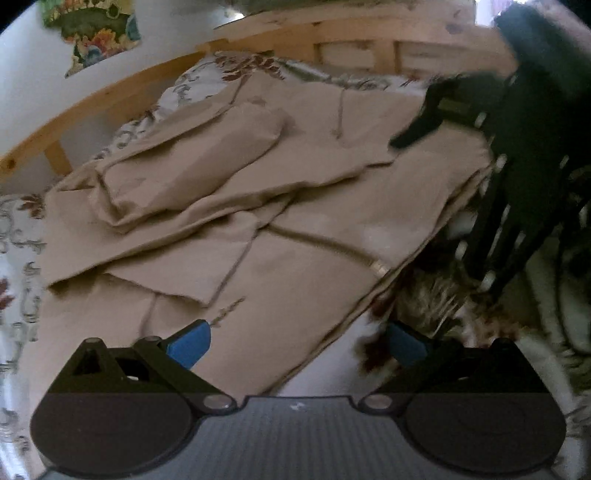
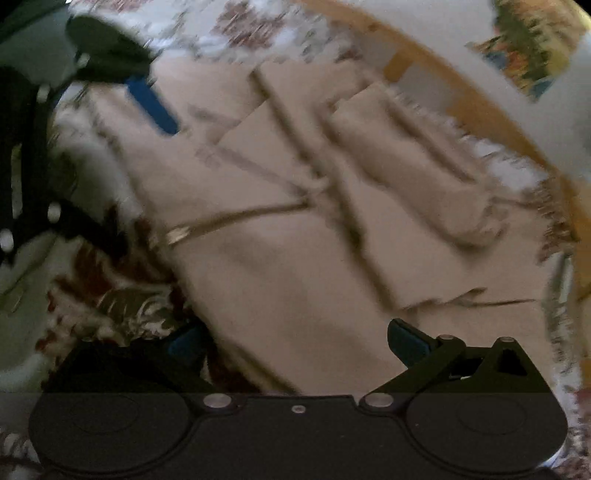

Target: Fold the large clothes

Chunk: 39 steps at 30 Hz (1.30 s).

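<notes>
Trousers (image 1: 258, 192) of beige cloth lie spread on the bed, over a flowered bedsheet (image 1: 18, 236) — partly folded, with one leg doubled back on top of the rest and a zip running slantwise across the lower part. Beyond the trousers stands the wooden bed frame (image 1: 122, 85), and above the frame a bright flowered cloth (image 1: 96, 33) hangs on the pale wall.

Nearest the camera, the left gripper (image 1: 299, 341) hovers over the near edge of the trousers with its blue fingers (image 1: 190, 341) spread wide, nothing between them. The right gripper (image 1: 417, 129) shows at the far side of the trousers as a dark shape over the cloth.

The right wrist view is blurred. There the right gripper (image 2: 297, 341) also stands wide apart and empty above the trousers (image 2: 295, 240), and the left gripper's blue finger (image 2: 153, 105) shows at the far side of the trousers, near the bedsheet (image 2: 122, 299).
</notes>
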Available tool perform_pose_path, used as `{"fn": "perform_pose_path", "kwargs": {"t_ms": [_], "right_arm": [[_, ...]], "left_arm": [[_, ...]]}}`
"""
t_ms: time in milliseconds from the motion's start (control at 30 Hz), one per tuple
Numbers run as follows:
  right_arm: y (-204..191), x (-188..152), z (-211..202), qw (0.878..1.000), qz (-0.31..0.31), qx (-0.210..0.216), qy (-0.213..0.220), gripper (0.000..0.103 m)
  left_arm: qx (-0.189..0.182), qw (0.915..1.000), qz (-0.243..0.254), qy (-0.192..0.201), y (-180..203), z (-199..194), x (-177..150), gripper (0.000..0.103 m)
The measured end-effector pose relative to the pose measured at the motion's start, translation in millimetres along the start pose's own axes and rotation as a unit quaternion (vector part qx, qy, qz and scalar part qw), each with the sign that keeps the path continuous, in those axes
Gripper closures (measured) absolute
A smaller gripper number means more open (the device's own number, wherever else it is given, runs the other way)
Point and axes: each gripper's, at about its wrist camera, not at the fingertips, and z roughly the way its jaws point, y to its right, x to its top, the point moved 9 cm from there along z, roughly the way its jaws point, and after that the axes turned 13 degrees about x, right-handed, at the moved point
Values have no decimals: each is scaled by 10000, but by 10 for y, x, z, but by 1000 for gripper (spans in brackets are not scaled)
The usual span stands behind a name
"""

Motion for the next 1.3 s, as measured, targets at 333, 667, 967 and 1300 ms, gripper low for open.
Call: {"fn": "perform_pose_path", "kwargs": {"t_ms": [333, 667, 967, 1300], "right_arm": [[185, 148, -276, 9961, -146, -350, 794, 1], [361, 196, -472, 9901, 138, -848, 1109, 1], [423, 190, -498, 9867, 188, -1043, 1231, 1], [502, 204, -553, 9822, 174, -1324, 1318, 1]], "left_arm": [[93, 9999, -66, -11, -104, -93, 54, 6], [-106, 9998, -132, 138, -20, -38, 304, 8], [430, 9987, -29, 282, -207, -129, 256, 22], [1190, 9914, -528, 144, -692, -244, 57, 24]]}}
